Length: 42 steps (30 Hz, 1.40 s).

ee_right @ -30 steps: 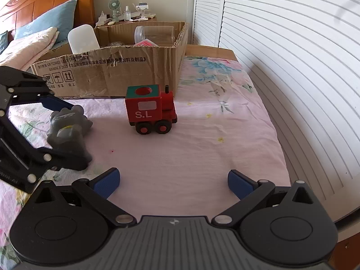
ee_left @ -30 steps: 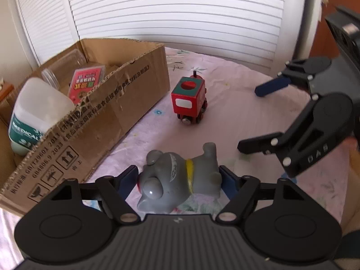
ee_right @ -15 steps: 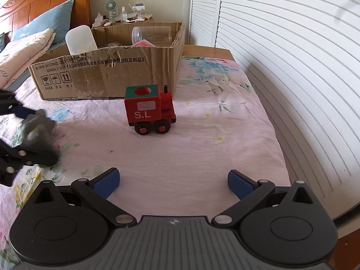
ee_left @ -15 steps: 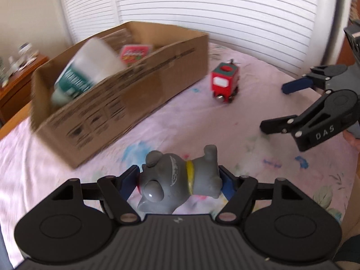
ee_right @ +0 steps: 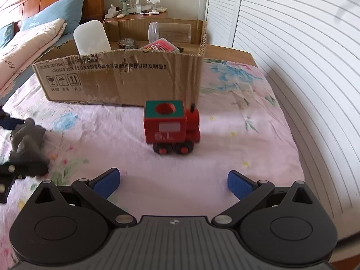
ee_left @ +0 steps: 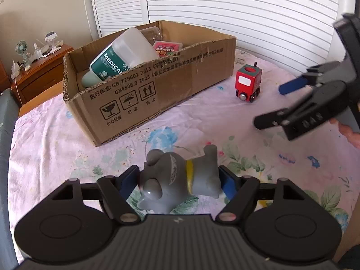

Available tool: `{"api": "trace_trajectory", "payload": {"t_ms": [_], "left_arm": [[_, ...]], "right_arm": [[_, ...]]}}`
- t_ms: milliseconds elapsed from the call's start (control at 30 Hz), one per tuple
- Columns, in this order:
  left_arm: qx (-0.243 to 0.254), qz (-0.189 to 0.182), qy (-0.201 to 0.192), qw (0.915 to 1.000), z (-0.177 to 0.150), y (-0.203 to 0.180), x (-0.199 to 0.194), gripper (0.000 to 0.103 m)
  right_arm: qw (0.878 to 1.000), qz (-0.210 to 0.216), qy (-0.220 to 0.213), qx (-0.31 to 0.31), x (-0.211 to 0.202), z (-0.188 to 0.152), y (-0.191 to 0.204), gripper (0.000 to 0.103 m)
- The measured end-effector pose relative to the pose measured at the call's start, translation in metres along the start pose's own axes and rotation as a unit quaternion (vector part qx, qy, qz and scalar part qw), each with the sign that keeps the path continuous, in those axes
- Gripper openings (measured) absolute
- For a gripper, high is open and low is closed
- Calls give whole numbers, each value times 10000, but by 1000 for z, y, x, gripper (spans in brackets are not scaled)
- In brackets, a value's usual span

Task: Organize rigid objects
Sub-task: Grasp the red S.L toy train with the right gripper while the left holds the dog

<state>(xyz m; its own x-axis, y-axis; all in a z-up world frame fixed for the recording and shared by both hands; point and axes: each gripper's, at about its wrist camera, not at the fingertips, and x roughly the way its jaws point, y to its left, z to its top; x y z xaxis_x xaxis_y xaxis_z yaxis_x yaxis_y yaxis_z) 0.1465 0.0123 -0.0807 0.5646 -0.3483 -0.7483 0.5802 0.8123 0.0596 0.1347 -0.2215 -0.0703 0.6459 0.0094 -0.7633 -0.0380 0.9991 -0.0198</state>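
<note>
The left hand-held gripper pinched the dog, bound for the box; the right hand-held gripper, spread, faced the train.

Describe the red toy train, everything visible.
The red toy train looks like painted wood: a boxy red cab with a green top holding a round hole, a white side label above faint "S.L" lettering, a thin black chimney and dark wheels with red hubs. It stands upright on the floral sheet, just before the cardboard box, untouched by either claw.
</note>
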Motion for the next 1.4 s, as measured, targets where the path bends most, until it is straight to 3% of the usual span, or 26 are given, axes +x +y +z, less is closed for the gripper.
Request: {"api": "trace_trajectory", "payload": {"t_ms": [367, 733, 833, 900, 1400], "left_arm": [[-168, -7, 12, 9999, -6, 4, -1, 83], [-398, -76, 4, 9992, -9, 11, 2, 87], [-404, -126, -15, 9991, -8, 10, 1, 81], [-402, -169, -42, 9990, -6, 9, 0, 74], [-86, -260, 77, 9996, 8, 12, -19, 72]], "right_arm": [[9993, 113, -307, -151, 5, 19, 1, 101], [9986, 30, -418, -308, 5, 21, 2, 70], [9985, 35, -417, -339, 3, 22, 3, 62], [9985, 21, -415, -351, 3, 22, 3, 61], [9959, 172, -498, -739, -32, 33, 7, 60]]}}
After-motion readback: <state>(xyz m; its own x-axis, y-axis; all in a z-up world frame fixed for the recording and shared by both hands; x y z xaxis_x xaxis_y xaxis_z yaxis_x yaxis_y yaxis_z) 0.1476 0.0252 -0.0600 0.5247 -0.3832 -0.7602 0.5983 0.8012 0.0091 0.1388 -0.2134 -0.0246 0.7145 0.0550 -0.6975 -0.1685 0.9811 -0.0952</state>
